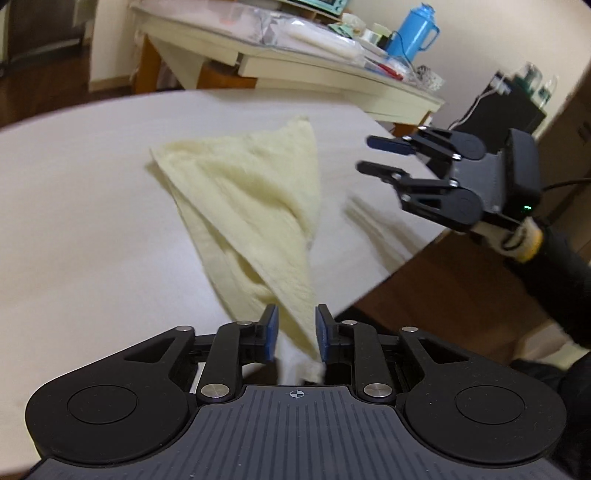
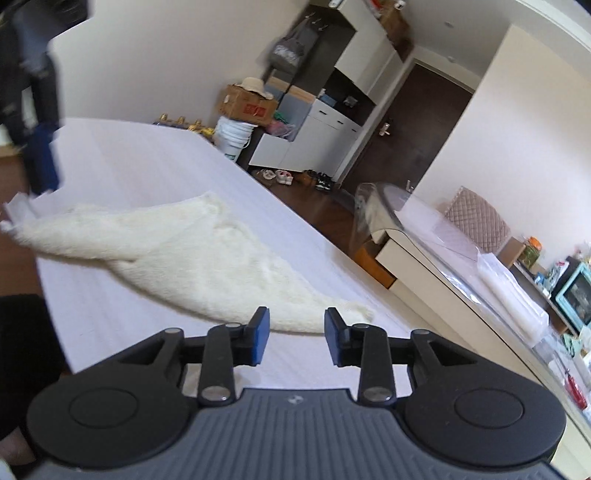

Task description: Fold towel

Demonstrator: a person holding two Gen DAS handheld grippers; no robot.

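Left wrist view, towel: from my feed the towel [image 1: 255, 206] is a fluffy cream terry thing, bunched into a long triangle running from mid-frame down to the bottom centre.
Left wrist view, left gripper: my left gripper [image 1: 295, 338] has a towel corner sitting between its blue pads; the pads look parted with only the right one touching cloth, so I honestly can't tell if it's pinched or just draped there.
Left wrist view, right gripper: the right gripper [image 1: 382, 155] hangs at the right of the frame, black plastic links, blue-tipped fingers spread apart and holding nothing, off to the side of the towel.
Left wrist view, surface: white table [image 1: 74, 192], smooth matte top, its edge cutting diagonally across the lower right.
Left wrist view, room: cream desk [image 1: 332, 79] at the top, cluttered, with a bright blue thermos [image 1: 415, 33] at upper right.
Right wrist view, towel: same shaggy cloth [image 2: 192, 258] spread flat across mid-frame, one end lifted at the far left.
Right wrist view, right gripper: fingers [image 2: 297, 338] wide apart at bottom centre, nothing between them, the towel's near edge just beyond.
Right wrist view, left gripper: blurry at upper left [image 2: 40, 162], right at the raised towel end.
Right wrist view, room: dark wood floor, cardboard box [image 2: 247, 103] on a white bucket, dark door [image 2: 417, 122] upper right.
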